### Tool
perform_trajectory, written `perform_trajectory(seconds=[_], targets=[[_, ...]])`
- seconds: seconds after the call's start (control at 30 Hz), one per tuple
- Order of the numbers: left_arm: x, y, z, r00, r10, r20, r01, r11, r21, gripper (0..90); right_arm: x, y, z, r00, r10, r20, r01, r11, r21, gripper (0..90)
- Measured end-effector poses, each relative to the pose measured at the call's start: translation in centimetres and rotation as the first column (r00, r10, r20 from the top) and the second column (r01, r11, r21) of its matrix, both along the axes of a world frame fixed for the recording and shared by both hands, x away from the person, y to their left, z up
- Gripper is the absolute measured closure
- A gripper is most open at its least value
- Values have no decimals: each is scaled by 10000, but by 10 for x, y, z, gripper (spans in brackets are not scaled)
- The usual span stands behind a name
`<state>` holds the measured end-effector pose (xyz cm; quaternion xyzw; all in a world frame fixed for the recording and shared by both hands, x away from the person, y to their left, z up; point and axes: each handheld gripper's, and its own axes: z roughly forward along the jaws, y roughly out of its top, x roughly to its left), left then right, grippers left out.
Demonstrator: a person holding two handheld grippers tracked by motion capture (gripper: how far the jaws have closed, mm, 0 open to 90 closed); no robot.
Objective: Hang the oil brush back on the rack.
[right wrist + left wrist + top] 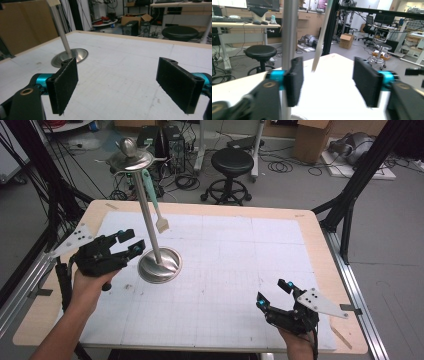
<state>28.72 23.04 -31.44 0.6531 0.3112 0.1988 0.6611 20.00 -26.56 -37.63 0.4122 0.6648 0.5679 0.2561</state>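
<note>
My left gripper (129,243) sits at the left side of the table (312,227), held low over the white mat (225,270), and its jaws stand apart with nothing between the pads. In the left gripper view that gripper (328,81) looks along the mat, and the metal pole (289,32) of the stand rises just behind its left jaw, outside the gap; I cannot tell whether the jaw touches it. From the high view the jaw tips lie just beside the stand's round base (160,265), on its left.

The stand (150,215) is upright on the mat, left of centre: a shiny disc foot, a slim pole and a round top plate (131,160) with a knob. A teal-handled spatula (152,200) hangs from that top plate, its pale blade down beside the pole and clear of the mat. In the left gripper view the spatula (320,42) hangs ahead, between the two jaws in the picture but farther off than they are.

My right gripper (274,295) rests near the mat's front right corner, well apart from the stand, jaws spread wide and empty. In its own view the right gripper (117,85) faces the stand's base (71,57) across bare mat.

Beyond the table a black stool (232,165) stands on the floor.
</note>
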Motion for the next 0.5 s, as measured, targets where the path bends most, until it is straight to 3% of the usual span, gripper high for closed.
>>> perform_trajectory(seconds=[0.23, 0.5], targets=[[-11, 12, -32, 9997, -258, -47, 259, 9987, 433, 160, -1, -10, -5, 9984, -537, -163, 529, 9975, -464, 165], [-22, 15, -64, 9991, -343, -268, 360, 9970, 679, 165, -4, -21, -11, 9956, -891, -285, 881, 9955, -353, 165]])
